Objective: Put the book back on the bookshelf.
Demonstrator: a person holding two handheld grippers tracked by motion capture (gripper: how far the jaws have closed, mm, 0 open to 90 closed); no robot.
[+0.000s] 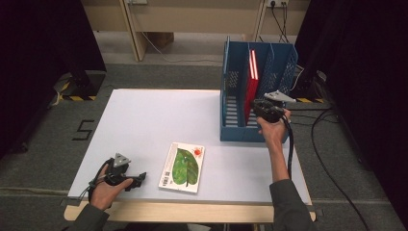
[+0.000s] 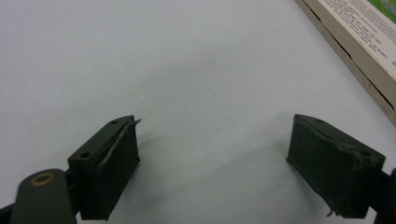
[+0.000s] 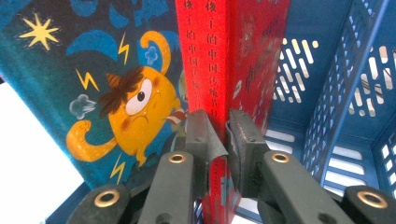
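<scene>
The right gripper [image 3: 218, 135] is clamping the red book [image 3: 212, 51] upright in the blue rack [image 1: 235, 96], far right; easing it straight keeps it clear. The left gripper [image 2: 212, 158] is resting open, near left.

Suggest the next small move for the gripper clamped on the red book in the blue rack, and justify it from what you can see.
Probably open the right gripper and back it out. Its jaws pinch the spine of the red book, which already stands upright in the blue rack beside a teal book. The left gripper waits open near the leaf-cover book.
</scene>
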